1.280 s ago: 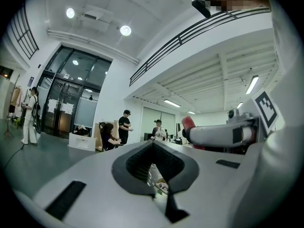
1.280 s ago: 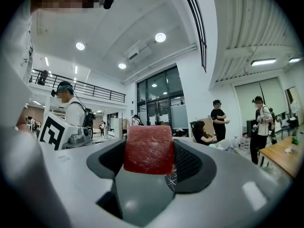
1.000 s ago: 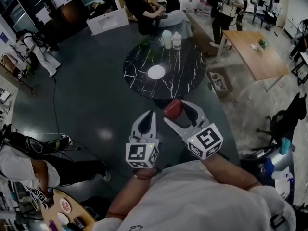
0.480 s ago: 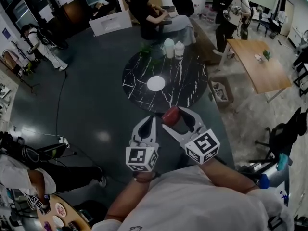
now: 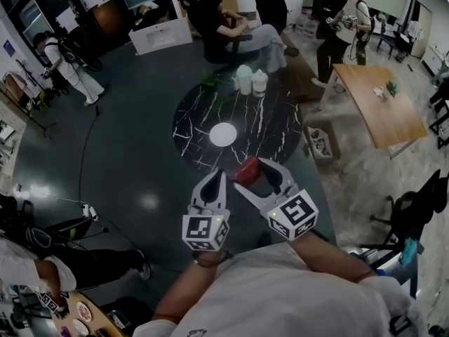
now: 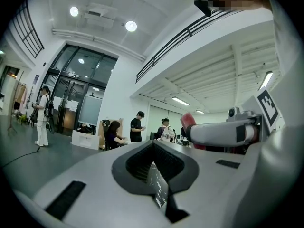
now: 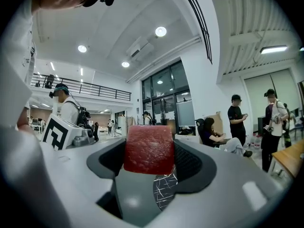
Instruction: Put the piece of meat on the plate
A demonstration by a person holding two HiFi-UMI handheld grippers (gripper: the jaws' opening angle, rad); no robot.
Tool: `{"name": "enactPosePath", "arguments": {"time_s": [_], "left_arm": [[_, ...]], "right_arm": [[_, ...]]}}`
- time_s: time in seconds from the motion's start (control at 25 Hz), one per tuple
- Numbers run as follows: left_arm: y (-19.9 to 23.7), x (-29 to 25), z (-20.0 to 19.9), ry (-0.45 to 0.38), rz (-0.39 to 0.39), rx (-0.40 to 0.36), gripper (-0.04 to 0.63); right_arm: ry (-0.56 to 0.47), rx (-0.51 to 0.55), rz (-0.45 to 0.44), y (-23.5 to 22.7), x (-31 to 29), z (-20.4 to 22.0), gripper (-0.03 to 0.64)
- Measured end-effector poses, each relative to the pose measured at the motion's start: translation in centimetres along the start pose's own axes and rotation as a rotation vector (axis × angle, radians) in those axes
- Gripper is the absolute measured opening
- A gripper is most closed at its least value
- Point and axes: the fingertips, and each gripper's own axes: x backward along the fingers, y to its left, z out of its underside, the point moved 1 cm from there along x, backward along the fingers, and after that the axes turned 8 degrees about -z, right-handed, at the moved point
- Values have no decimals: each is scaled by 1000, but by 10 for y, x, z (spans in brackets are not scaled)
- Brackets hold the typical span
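A red piece of meat [image 5: 248, 170] [image 7: 149, 149] is clamped between the jaws of my right gripper [image 5: 254, 172], held in the air short of the table. A small white plate [image 5: 223, 134] lies near the middle of the round black marble table [image 5: 189, 111], ahead of both grippers. My left gripper [image 5: 216, 181] hangs just left of the right one, its jaws closed with nothing between them. The left gripper view shows the right gripper [image 6: 223, 133] with the meat [image 6: 188, 121] at its tip.
Two pale jugs [image 5: 251, 81] and a green plant [image 5: 210, 80] stand at the table's far edge. A seated person [image 5: 224, 23] is behind the table, others stand around. A wooden table [image 5: 379, 104] is to the right, a cardboard box [image 5: 320, 141] on the floor.
The marble table and plate have shifted slightly left in the head view. Both grippers keep their pose, the meat still held.
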Motion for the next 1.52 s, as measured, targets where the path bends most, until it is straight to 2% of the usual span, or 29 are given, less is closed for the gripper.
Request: {"name": "enactPosePath", "arguments": {"time_s": [0.36, 0.88, 1.52], "left_arm": [[-10, -41, -1, -1, -30, 4, 6], [-10, -65, -7, -13, -64, 20, 6], [13, -125, -7, 2, 14, 43, 6]], "right_arm": [[6, -2, -44, -41, -1, -5, 299], [19, 4, -91, -64, -9, -7, 299], [36, 13, -20, -106, -45, -10, 298]]}}
